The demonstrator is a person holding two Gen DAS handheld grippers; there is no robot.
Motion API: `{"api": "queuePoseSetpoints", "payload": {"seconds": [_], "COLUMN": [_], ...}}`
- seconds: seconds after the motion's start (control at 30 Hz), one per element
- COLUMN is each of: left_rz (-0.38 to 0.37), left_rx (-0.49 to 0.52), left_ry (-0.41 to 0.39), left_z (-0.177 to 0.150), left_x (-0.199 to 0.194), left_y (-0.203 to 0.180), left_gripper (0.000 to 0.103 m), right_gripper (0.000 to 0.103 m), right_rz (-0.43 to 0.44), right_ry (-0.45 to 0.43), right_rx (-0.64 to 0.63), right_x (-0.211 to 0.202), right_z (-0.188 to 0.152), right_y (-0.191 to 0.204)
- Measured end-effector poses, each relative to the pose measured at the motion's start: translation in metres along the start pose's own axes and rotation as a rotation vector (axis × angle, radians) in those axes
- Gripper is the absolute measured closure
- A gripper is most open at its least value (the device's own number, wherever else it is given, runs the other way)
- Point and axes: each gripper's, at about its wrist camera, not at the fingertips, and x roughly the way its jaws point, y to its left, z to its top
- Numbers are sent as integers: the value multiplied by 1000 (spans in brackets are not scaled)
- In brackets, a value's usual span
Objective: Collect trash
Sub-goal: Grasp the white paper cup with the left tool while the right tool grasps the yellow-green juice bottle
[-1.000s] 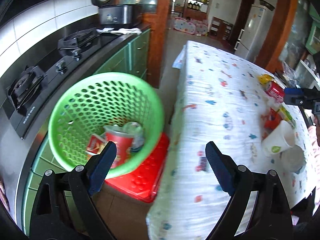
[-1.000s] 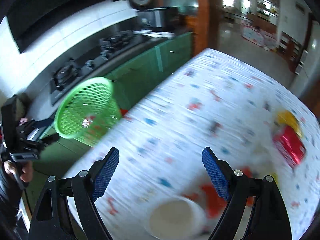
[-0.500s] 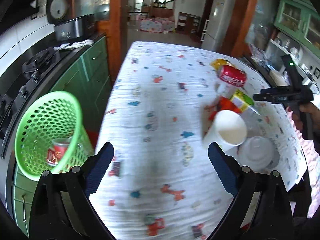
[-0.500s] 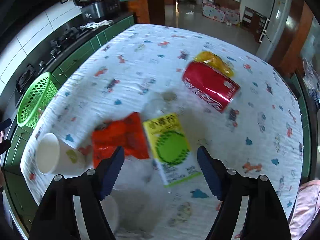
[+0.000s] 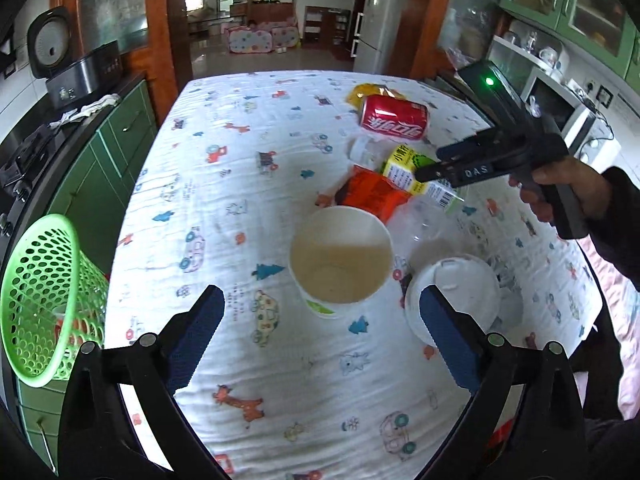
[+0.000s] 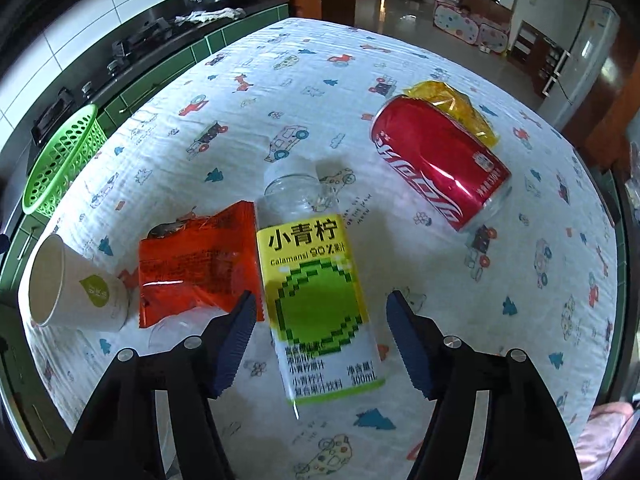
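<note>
On the printed tablecloth (image 6: 280, 80) lies a juice bottle (image 6: 316, 288) with a yellow-green label. My right gripper (image 6: 320, 304) straddles it, jaws closing, and the pads stand clear of its sides. Beside the bottle are an orange-red packet (image 6: 196, 260), a tipped white paper cup (image 6: 76, 288), a dented red can (image 6: 436, 168) and a yellow wrapper (image 6: 452, 104). My left gripper (image 5: 320, 312) hovers with nothing between its opening jaws, and the paper cup (image 5: 340, 256) lies just beyond its tips. The green basket (image 5: 40, 300) stands off the table's left edge with trash inside.
A white lid (image 5: 456, 296) and a clear plastic piece (image 5: 424, 224) lie right of the cup. Green cabinets (image 5: 112, 152) and a stove counter run along the left. A hand (image 5: 568, 184) holds the right gripper over the table's right side.
The left view swung from the basket to the table and now faces the cup. The right gripper sank toward the juice bottle and its jaws narrowed around it.
</note>
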Motion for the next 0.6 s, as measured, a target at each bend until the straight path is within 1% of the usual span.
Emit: {"api": "queuePoseSetpoints", "payload": {"seconds": [0.1, 0.17, 0.23, 0.5, 0.6], "left_rz": [11, -3, 6, 2, 0], "left_rx": [8, 4, 4, 4, -3], "left_ry": [16, 23, 27, 30, 29], "left_z": [3, 4, 6, 9, 9], "left_x": [11, 18, 23, 41, 48], "left_y": [-4, -5, -6, -11, -11], "left_gripper": [6, 6, 6, 6, 8], "right_gripper": [38, 38, 39, 39, 42], "right_rz": [-5, -1, 4, 7, 11], "right_ry": [2, 10, 16, 35, 51], "right_rx": [-19, -21, -27, -53, -53], "right_x": [8, 13, 17, 31, 38], "right_z": [7, 12, 15, 25, 26], "right_y": [2, 1, 1, 4, 6]}}
